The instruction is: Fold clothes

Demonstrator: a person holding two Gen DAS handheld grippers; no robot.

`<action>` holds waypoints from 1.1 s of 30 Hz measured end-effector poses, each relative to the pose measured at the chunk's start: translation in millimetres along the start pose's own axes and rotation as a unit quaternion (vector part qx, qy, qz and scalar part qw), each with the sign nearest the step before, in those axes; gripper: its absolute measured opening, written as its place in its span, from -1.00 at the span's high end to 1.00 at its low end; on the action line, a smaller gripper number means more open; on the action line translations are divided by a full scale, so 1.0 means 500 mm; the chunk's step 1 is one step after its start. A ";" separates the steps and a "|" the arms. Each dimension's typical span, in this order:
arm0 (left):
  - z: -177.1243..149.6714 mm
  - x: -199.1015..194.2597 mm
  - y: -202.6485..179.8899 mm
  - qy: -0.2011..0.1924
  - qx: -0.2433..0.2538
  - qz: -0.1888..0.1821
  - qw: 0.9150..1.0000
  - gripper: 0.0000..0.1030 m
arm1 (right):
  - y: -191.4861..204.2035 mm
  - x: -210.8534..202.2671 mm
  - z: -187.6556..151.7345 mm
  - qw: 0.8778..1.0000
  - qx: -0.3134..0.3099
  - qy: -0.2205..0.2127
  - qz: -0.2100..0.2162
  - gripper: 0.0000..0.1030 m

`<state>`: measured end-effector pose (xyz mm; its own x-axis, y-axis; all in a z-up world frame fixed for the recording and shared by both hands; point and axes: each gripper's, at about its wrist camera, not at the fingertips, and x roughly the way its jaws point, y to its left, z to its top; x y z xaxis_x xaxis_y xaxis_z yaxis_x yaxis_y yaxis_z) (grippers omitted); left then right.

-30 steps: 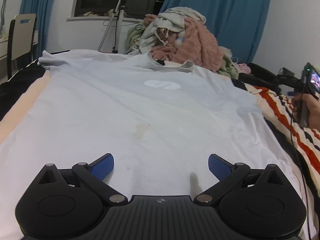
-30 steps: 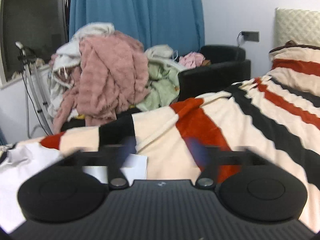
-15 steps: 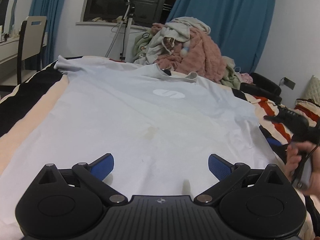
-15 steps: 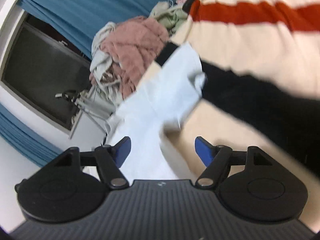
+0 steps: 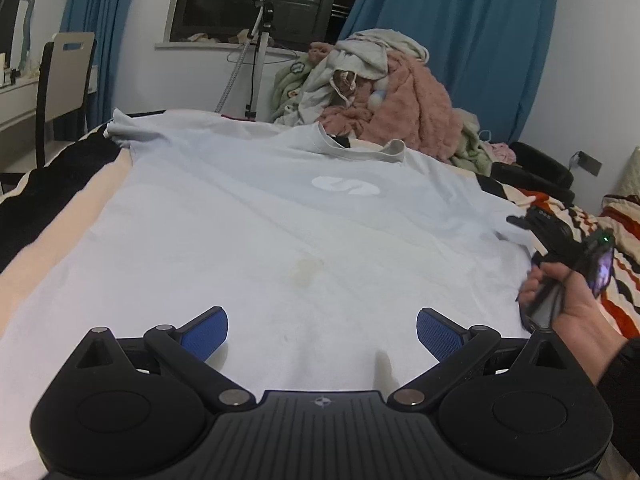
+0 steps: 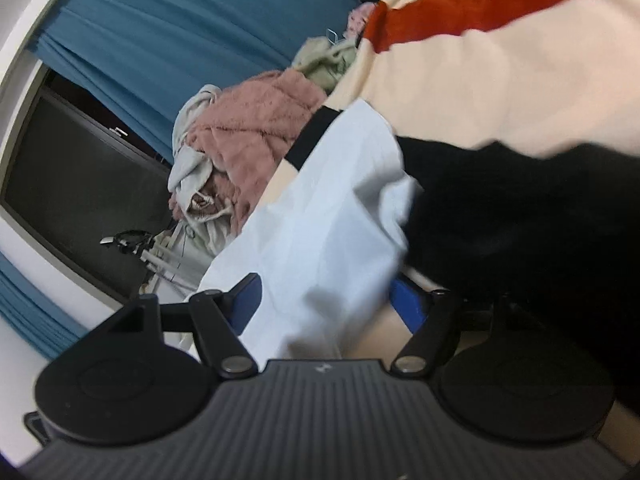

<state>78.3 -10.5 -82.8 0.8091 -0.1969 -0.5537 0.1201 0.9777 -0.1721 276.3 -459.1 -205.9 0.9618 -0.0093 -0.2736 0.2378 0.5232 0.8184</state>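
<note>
Shirt (image 5: pixel 248 232) lay flat on bed (image 5: pixel 52 200). L gripper (image 5: pixel 322 330) wide above near hem; R gripper (image 6: pixel 324 300) wide around right sleeve (image 6: pixel 360 184).

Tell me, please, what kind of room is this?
Most likely a bedroom: a T-shirt lies spread on a bed with a striped blanket, a clothes pile behind it, and curtains by a window.

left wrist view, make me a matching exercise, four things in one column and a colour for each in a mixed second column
Things:
1. t-shirt
2. curtain
3. fluffy garment on the pile
4. chair back

Colours:
A. pink
B. beige
C. pale blue-white
D. teal blue

Pairs: 1-C, 2-D, 3-A, 4-B
</note>
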 end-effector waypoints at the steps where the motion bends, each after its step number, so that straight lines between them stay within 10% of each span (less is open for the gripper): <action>1: 0.003 0.008 0.000 -0.001 0.000 0.003 1.000 -0.97 | 0.003 0.022 0.004 1.000 -0.006 -0.007 0.000 -0.42; 9: 0.022 0.068 0.014 -0.008 -0.007 0.036 0.999 -0.97 | 0.035 0.178 0.060 0.998 -0.053 -0.033 -0.029 -0.42; 10: 0.026 0.066 0.018 -0.008 -0.008 0.038 0.999 -0.97 | 0.049 0.192 0.069 0.996 -0.072 -0.025 -0.046 -0.33; 12: 0.034 0.063 0.026 -0.009 -0.010 0.042 0.999 -0.97 | 0.071 0.204 0.092 0.991 -0.104 -0.020 -0.077 0.83; 21: 0.068 0.050 0.063 -0.013 -0.018 0.061 0.998 -0.97 | 0.240 0.115 0.169 0.960 -0.247 -0.072 -0.109 0.90; 26: 0.088 -0.008 0.111 -0.025 -0.038 0.072 0.996 -0.98 | 0.436 0.087 0.100 0.909 -0.378 -0.106 -0.142 0.90; 33: 0.089 -0.054 0.193 -0.048 -0.049 0.111 0.991 -0.99 | 0.670 0.089 -0.176 0.807 -0.564 -0.125 -0.122 0.89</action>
<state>93.6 92.3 -48.3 0.8611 0.0340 -0.5073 -0.1192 0.9835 -0.1364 386.7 -209.5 11.7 0.9360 -0.3270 -0.1301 0.2855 0.9216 -0.2629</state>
